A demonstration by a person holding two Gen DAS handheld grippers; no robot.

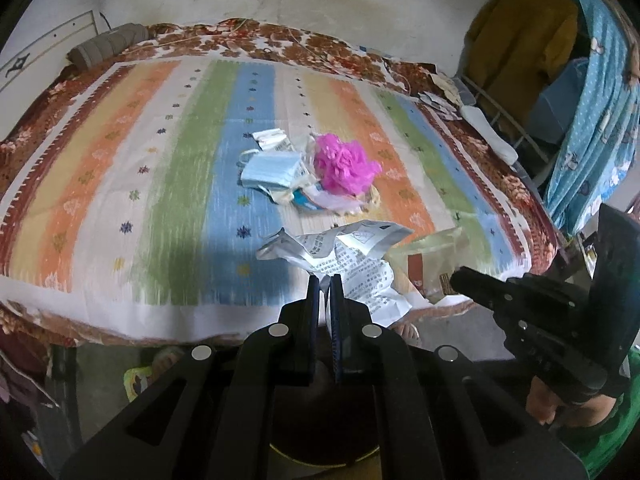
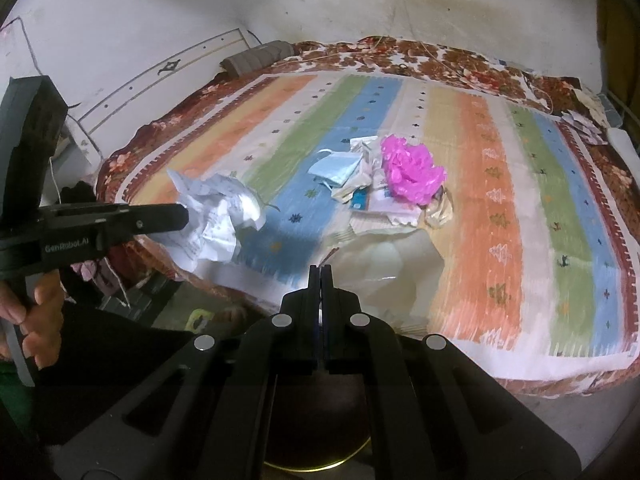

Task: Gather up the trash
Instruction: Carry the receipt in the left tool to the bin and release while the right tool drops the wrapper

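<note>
My left gripper [image 1: 325, 278] is shut on a crumpled white printed paper [image 1: 348, 256] lifted over the near edge of the bed. In the right wrist view the same paper [image 2: 216, 216] hangs from the left gripper [image 2: 182, 214] at the left. My right gripper [image 2: 320, 269] is shut on a clear, yellowish plastic bag [image 2: 384, 264], seen from the left wrist as the plastic bag [image 1: 436, 252] at the right gripper [image 1: 456, 278]. A trash pile remains mid-bed: a blue face mask [image 1: 272, 170], a pink plastic bag [image 1: 344, 168] and wrappers [image 1: 312, 200].
The bed carries a striped cloth [image 1: 168, 184] over a brown floral blanket [image 2: 400, 52]. A rolled grey cloth [image 1: 108, 44] lies at its far side. Clothes [image 1: 592, 112] hang at the right. A dark round container with a yellow rim [image 2: 316, 468] sits below the grippers.
</note>
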